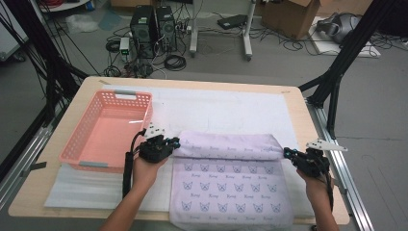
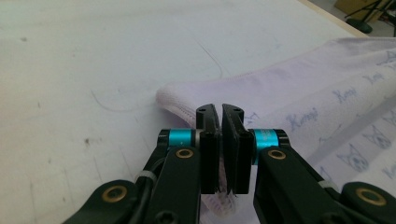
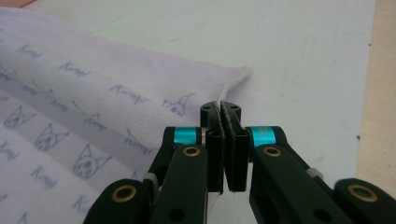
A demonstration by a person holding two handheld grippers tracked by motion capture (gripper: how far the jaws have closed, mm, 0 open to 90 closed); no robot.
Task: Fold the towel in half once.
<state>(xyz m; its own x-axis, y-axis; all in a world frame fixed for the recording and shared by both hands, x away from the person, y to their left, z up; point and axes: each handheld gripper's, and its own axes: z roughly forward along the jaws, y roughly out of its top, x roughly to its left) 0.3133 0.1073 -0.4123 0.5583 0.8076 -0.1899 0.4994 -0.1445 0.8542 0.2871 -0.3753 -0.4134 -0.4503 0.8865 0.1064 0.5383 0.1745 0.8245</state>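
A pale lilac towel with a small printed animal-face pattern lies on the white mat, its far edge folded back toward me into a raised band. My left gripper is shut on the band's left corner; in the left gripper view the towel's hem is pinched between the closed jaws of that gripper. My right gripper is shut on the band's right corner, and the right gripper view shows the towel with its thin edge squeezed between the jaws of that gripper.
An empty pink plastic basket stands on the table's left side, just beyond the left hand. The white mat covers the wooden table. Black frame legs, computers, cables and a cardboard box lie on the floor beyond.
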